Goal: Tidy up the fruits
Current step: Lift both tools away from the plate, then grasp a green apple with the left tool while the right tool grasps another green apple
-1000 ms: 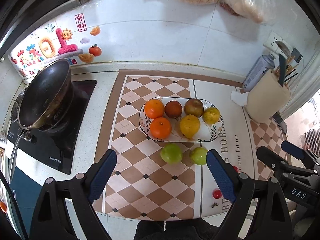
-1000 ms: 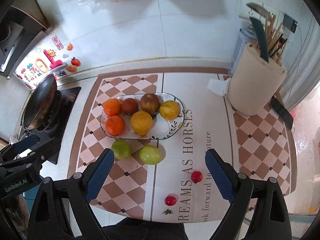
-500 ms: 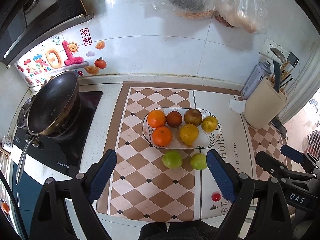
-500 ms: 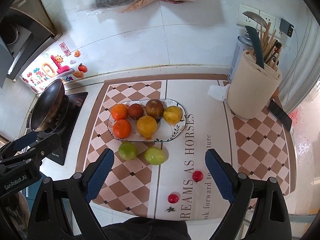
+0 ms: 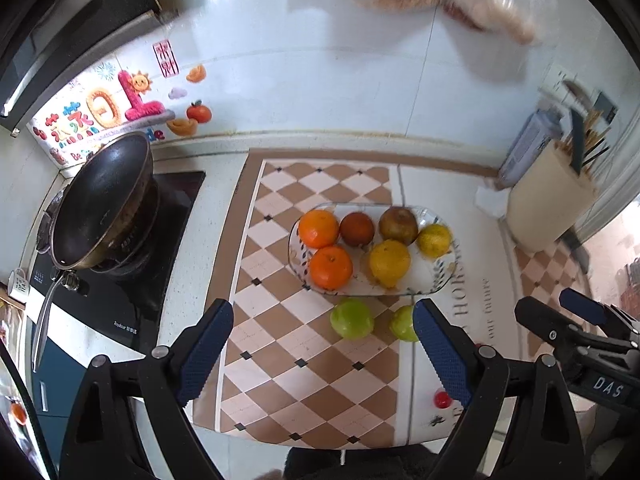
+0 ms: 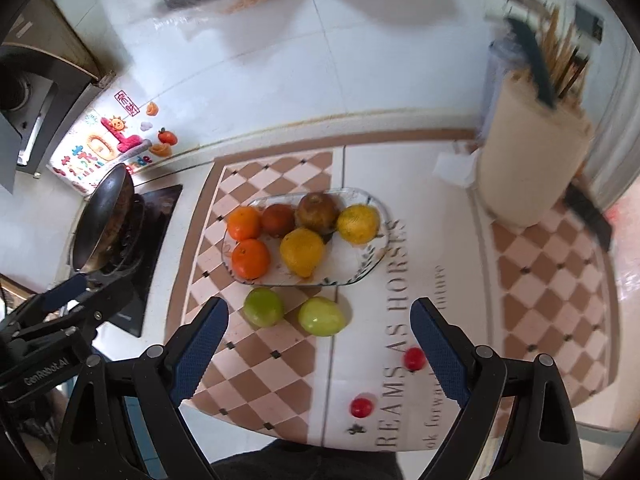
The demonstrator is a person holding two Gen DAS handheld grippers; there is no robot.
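Observation:
An oval patterned plate [image 5: 440, 284] [image 6: 372, 258] on the checked mat holds two oranges [image 5: 331, 265], two brown fruits [image 5: 398, 225], and two yellow citrus [image 5: 389, 263]. Two green fruits [image 5: 351, 318] [image 6: 263, 306] lie on the mat just in front of the plate. Two small red cherry tomatoes [image 6: 413, 358] [image 6: 361, 407] lie nearer the mat's front edge. My left gripper [image 5: 324, 344] is open and empty above the green fruits. My right gripper [image 6: 320, 344] is open and empty, also held above the mat's front.
A black wok [image 5: 100, 204] sits on an induction cooktop at the left. A beige knife and utensil holder [image 6: 528, 160] with a spray can behind it stands at the back right. A dark phone [image 6: 588, 216] lies by it. The tiled wall is behind.
Both grippers have moved down and forward again after pulling back, so the plate and fruits look larger. No fruit has moved. Both stay open.

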